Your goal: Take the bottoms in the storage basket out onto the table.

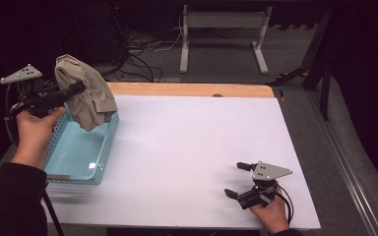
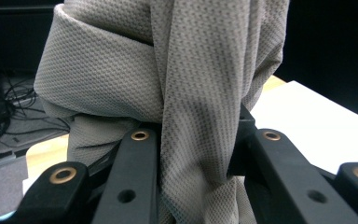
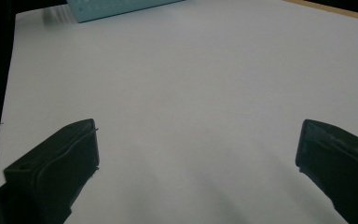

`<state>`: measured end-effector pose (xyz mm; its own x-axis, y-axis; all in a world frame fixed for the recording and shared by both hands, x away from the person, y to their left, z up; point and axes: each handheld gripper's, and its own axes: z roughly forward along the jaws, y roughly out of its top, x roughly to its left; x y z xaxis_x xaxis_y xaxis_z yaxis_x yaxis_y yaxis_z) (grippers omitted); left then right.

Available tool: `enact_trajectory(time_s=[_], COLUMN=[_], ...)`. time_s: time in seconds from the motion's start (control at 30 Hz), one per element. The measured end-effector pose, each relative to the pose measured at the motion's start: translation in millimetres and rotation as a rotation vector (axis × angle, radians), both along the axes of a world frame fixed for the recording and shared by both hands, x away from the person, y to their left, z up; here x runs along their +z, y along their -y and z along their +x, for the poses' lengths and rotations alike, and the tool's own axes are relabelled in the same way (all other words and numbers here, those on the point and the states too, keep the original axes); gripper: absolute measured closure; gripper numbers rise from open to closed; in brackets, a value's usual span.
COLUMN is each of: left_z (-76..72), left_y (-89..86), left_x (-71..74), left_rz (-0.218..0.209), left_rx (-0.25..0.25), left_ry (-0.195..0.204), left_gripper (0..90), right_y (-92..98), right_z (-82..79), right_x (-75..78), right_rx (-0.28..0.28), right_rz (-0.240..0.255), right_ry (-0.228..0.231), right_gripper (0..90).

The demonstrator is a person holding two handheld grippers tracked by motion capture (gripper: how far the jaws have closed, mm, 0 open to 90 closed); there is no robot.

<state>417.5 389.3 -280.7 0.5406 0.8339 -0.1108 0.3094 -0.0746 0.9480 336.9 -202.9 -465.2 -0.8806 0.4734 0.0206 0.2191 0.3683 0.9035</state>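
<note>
White tabletop (image 1: 197,147), L gripper (image 1: 78,88) clamped on beige cloth (image 1: 86,91) above blue basket (image 1: 106,147); R gripper (image 1: 237,179) wide, nothing between.

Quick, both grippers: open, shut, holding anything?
Left gripper: shut on the beige cloth, held up over the blue basket.
Right gripper: open, nothing between its jaws, low over the white table.

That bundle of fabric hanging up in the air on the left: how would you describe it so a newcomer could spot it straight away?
Start at the white table and go to the pale blue perforated basket at its left edge. Above it hangs a bunched beige cloth, clamped in the left gripper. It is the one soft, crumpled thing there, with a fine knitted texture.
</note>
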Motion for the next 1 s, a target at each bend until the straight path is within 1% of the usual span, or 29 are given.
enact_trajectory(time_s=[0.13,0.17,0.23,0.33,0.4,0.63,0.77,0.8,0.83,0.9,0.93,1.0], left_z=[-1.3,-2.2,-2.9,-4.1,-5.6,-7.4,-8.8,-8.8,-9.3,-9.5,-9.5,-9.0], left_y=[3.7,7.1,10.1,14.0,19.8,31.1,43.3,43.3,49.0,55.0,55.0,64.6], left_x=[4.1,7.5,10.1,13.6,17.9,24.5,29.2,29.2,30.6,31.6,31.6,32.1], left_rz=[-0.004,-0.009,-0.016,-0.014,-0.017,-0.025,-0.037,-0.037,-0.040,-0.046,-0.046,-0.050], left_rx=[-0.010,-0.023,-0.031,-0.041,-0.053,-0.086,-0.121,-0.121,-0.135,-0.151,-0.151,-0.172], left_ry=[0.008,0.012,0.016,0.022,0.030,0.042,0.052,0.052,0.058,0.063,0.063,0.063], left_gripper=[72.2,72.3,72.2,72.2,72.2,72.2,72.2,72.2,72.2,72.2,72.2,72.2], right_y=[0.0,0.1,0.2,0.3,0.4,0.2,0.3,0.3,0.3,0.4,0.4,0.4], right_z=[0.0,0.0,0.0,0.0,-0.1,-0.1,-0.1,-0.1,-0.2,0.0,0.0,-0.1], right_x=[0.0,0.1,0.2,0.2,0.2,0.3,0.3,0.4,0.4,0.4,0.4,0.5], right_rx=[0.001,0.002,0.002,0.002,0.003,0.005,0.006,0.007,0.007,0.007,0.007,0.007], right_rz=[0.001,0.001,0.002,0.003,0.003,0.003,0.004,0.004,0.005,0.005,0.005,0.006], right_ry=[0.001,0.001,0.001,0.001,0.002,0.003,0.003,0.003,0.003,0.003,0.003,0.003], right_gripper=[0.2,0.2,0.2,0.2,0.2,0.2,0.2,0.2,0.2,0.2,0.2,0.2])
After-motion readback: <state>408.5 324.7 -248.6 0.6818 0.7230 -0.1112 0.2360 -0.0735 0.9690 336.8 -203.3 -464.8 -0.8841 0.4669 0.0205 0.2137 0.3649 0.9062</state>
